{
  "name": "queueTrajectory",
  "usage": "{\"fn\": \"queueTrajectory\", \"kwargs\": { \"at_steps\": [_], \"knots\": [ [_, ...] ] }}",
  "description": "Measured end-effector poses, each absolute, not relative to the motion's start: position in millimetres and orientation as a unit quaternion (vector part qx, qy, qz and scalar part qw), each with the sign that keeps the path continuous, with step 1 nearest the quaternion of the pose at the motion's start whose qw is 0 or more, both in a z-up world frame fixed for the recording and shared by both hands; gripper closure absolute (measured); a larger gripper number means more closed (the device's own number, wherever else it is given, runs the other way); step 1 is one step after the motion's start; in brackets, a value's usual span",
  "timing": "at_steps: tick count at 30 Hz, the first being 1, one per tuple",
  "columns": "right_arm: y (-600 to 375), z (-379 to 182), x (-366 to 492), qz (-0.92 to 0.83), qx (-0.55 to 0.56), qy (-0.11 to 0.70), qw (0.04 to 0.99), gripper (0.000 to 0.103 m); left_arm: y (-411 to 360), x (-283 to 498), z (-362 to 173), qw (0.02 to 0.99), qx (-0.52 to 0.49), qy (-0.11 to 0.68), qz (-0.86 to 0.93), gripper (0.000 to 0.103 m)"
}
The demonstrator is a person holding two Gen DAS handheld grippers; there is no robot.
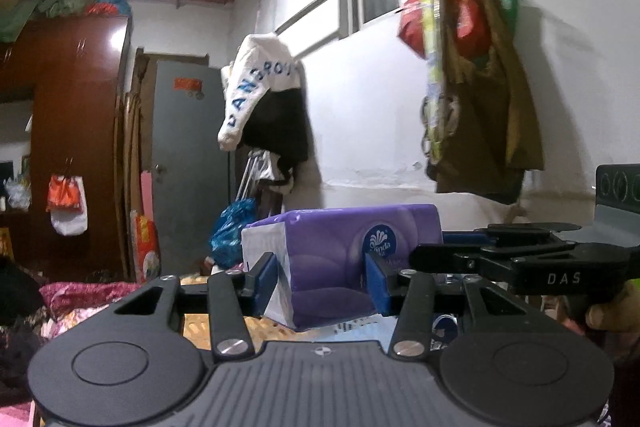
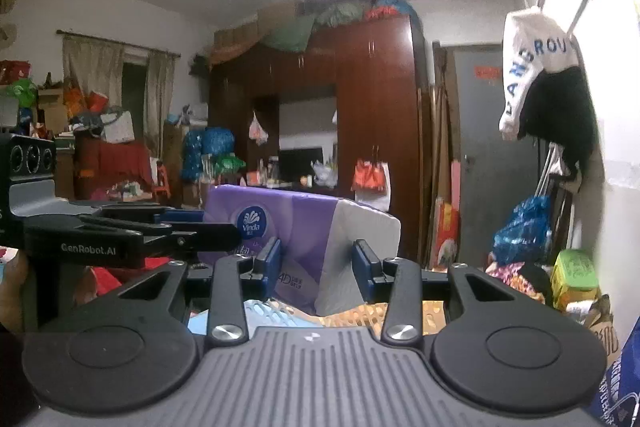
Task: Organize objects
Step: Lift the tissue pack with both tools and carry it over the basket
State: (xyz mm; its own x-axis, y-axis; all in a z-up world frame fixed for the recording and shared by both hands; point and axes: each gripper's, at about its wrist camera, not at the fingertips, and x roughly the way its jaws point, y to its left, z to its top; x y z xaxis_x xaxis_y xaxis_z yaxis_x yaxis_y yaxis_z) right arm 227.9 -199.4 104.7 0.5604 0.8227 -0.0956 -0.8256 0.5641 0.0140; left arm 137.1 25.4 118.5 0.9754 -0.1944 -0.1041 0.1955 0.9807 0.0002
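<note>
Two tools pinch my tissue pack: left tool and right tool from opposite ends, lifted above the basket; placing remains.

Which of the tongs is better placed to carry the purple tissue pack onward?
Neither clearly. The left tongs and the right tongs both clamp the purple tissue pack, lifted clear of the surface below. Probably move them together.
</note>
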Motion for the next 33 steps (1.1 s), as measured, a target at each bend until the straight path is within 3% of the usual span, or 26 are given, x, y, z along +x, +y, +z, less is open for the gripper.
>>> {"fn": "queueTrajectory", "kwargs": {
  "at_steps": [13,33],
  "knots": [
    [-152,75,303,0.437,-0.027,0.167,0.883,0.060,70,250,95,0.984,-0.051,0.157,-0.065,0.052],
    [-120,63,336,0.389,-0.109,0.292,0.867,0.060,69,314,59,0.954,-0.036,0.297,-0.028,0.048]
  ]
}}
